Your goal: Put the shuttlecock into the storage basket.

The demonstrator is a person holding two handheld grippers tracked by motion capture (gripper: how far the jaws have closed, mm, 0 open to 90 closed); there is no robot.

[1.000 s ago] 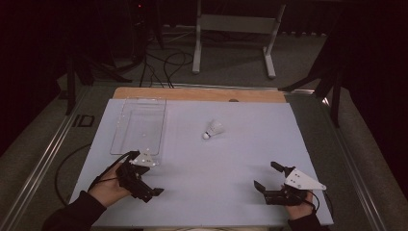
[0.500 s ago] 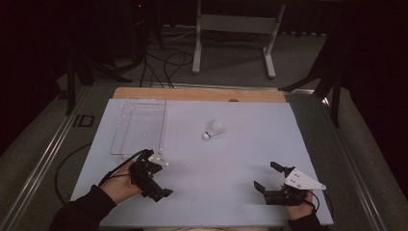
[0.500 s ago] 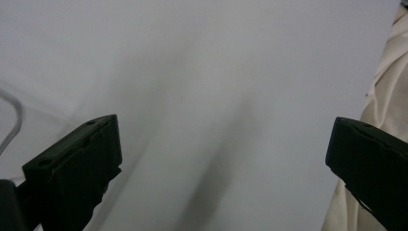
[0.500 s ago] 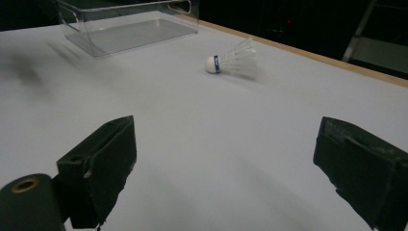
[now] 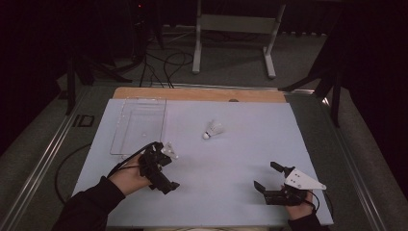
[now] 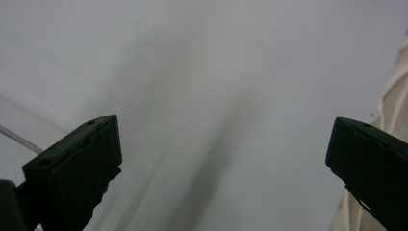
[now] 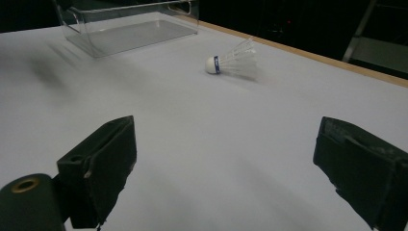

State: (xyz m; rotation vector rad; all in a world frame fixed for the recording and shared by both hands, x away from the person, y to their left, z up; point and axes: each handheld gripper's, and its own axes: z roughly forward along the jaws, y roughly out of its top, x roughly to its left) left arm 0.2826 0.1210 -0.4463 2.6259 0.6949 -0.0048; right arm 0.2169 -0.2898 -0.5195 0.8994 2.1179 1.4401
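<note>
1. Shuttlecock (image 5: 212, 130): lies on its side near the middle of the worktop (image 5: 231, 159), cork end toward the person and feathers pointing away. It is touched by nothing and stands well apart from both claws. In the right gripper view (image 7: 231, 62) a blue band shows around the white cork.

2. Left claw (image 5: 161, 166): released, its jaws spread wide with nothing between them. It hovers just beside the near corner of the clear tray (image 5: 139, 126) and points across the sheet. Judged from this pose, it is placed to reach the shuttlecock, which lies ahead and to its right.

3. Right claw (image 5: 268, 179): also released, jaws wide and empty. It sits low at the near right of the worktop, apparently parked in reserve; its jaws frame the shuttlecock from a distance.

4. Clear tray: an empty, transparent, shallow bin at the far left of the sheet, long side running away from the person. Its position near the shuttlecock suggests it is the intended receptacle.

5. Surface: a pale, matt sheet covers the worktop, leaving a strip of wooden edge (image 5: 202, 94) bare along the far side.

6. Room: dark, with grey flooring, trailing cables (image 5: 166, 65) and a light metal stand (image 5: 235, 33) beyond the worktop.
</note>
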